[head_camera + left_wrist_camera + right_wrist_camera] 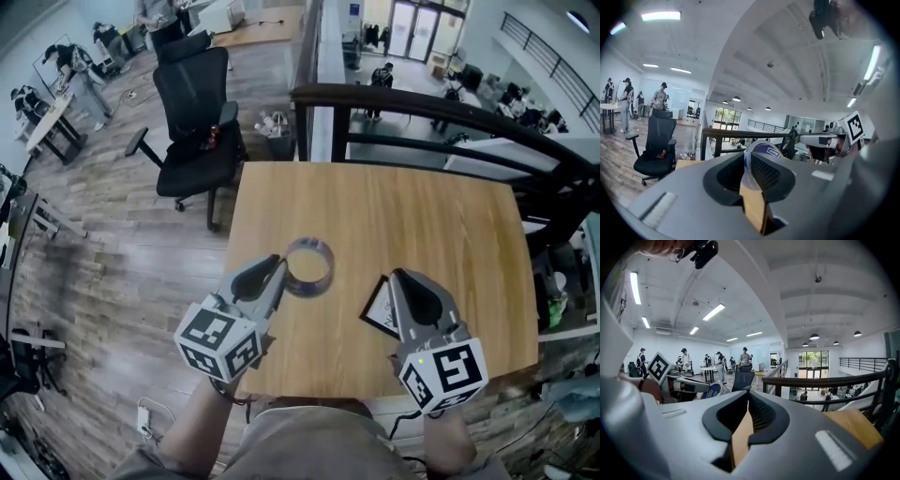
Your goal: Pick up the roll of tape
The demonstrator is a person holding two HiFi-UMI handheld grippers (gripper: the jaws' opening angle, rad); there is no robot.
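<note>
The roll of tape (311, 245), a clear ring with a blue printed core, hangs above the wooden table (412, 211). My left gripper (279, 265) is shut on its near left wall. In the left gripper view the roll (761, 149) stands upright, pinched between the jaws of the left gripper (749, 161), its cardboard inner face toward the camera. My right gripper (398, 277) floats to the right of the roll, jaw tips together and nothing in them. The right gripper view shows this gripper's (747, 397) tips touching, with the tape (712, 390) off to the left.
A white card with a dark border (379, 309) lies on the table, partly hidden under the right gripper. A black office chair (192, 122) stands past the table's far left corner. A dark railing (422, 108) runs behind the far edge. People stand at distant desks.
</note>
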